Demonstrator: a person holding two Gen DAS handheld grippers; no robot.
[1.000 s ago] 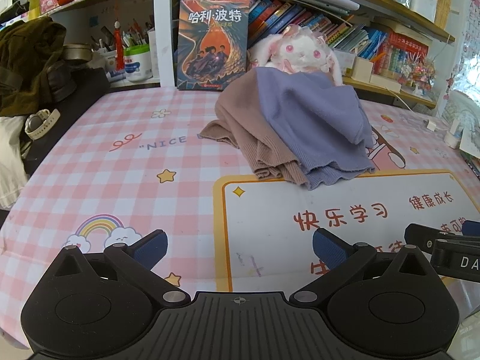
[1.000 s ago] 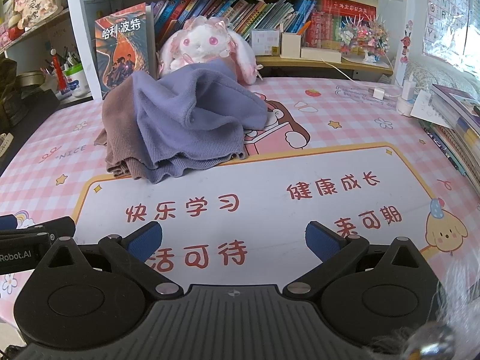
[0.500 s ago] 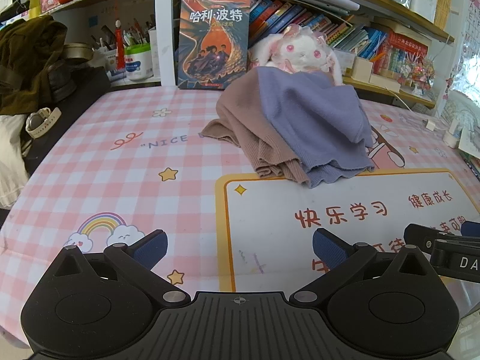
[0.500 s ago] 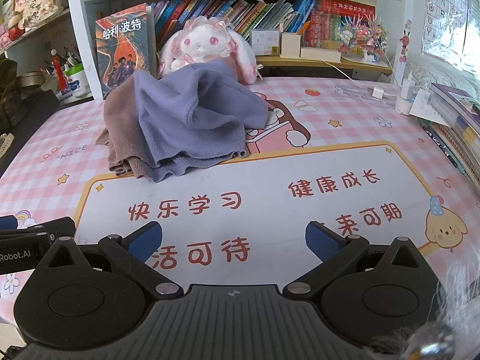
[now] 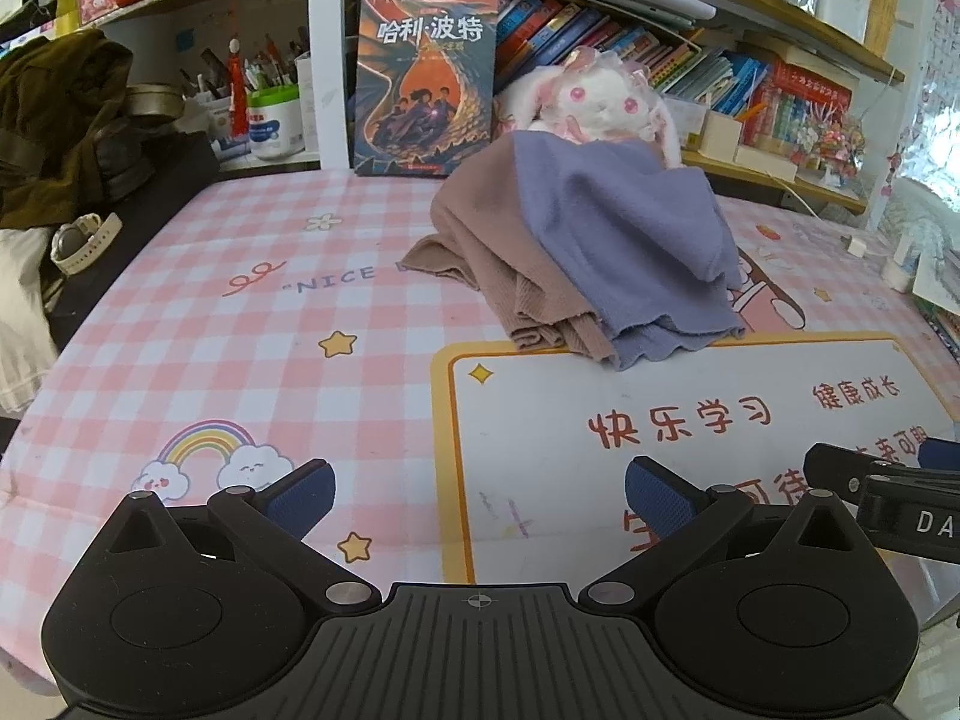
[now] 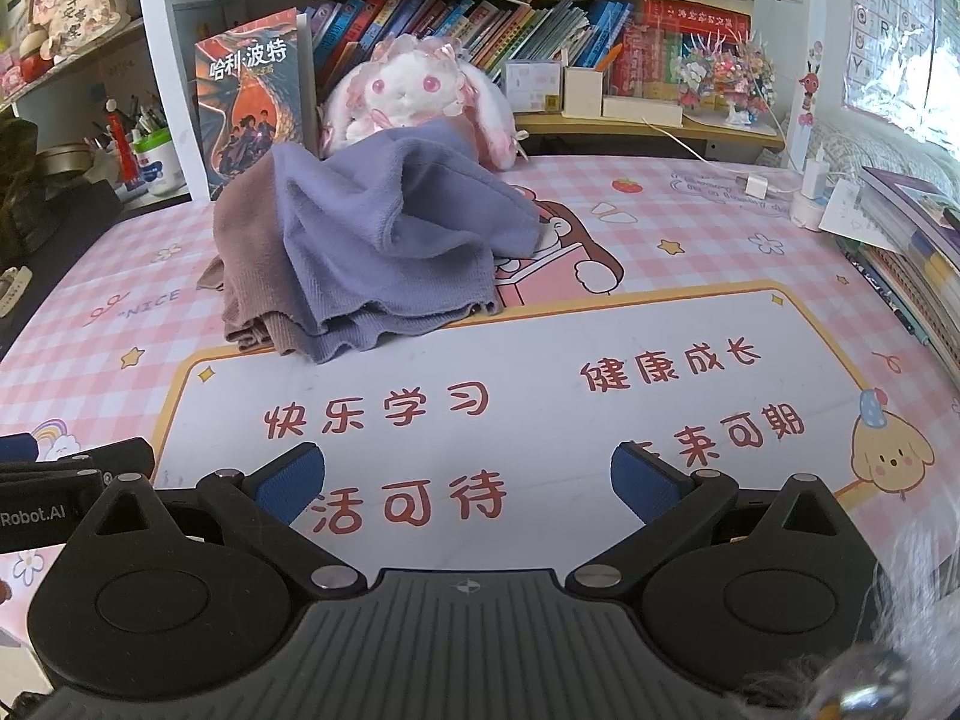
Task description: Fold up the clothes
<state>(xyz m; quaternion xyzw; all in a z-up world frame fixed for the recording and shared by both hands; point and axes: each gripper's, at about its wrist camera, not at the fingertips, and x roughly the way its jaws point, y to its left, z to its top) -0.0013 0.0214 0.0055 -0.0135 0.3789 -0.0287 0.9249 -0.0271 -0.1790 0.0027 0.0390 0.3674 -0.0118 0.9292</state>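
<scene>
Left gripper [image 5: 477,495] jaws wide apart and empty, right gripper [image 6: 468,480] the same, purple garment [image 6: 396,240] heaped over brown garment [image 5: 498,264], near plush rabbit [image 6: 414,93], pink mat [image 5: 240,348]

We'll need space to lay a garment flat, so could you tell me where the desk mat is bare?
The white panel between both open claws and the clothes pile is bare. So is the pink checked area left of the pile. The back edge is crowded: book, plush rabbit. On the right edge lie chargers and stacked books.
</scene>
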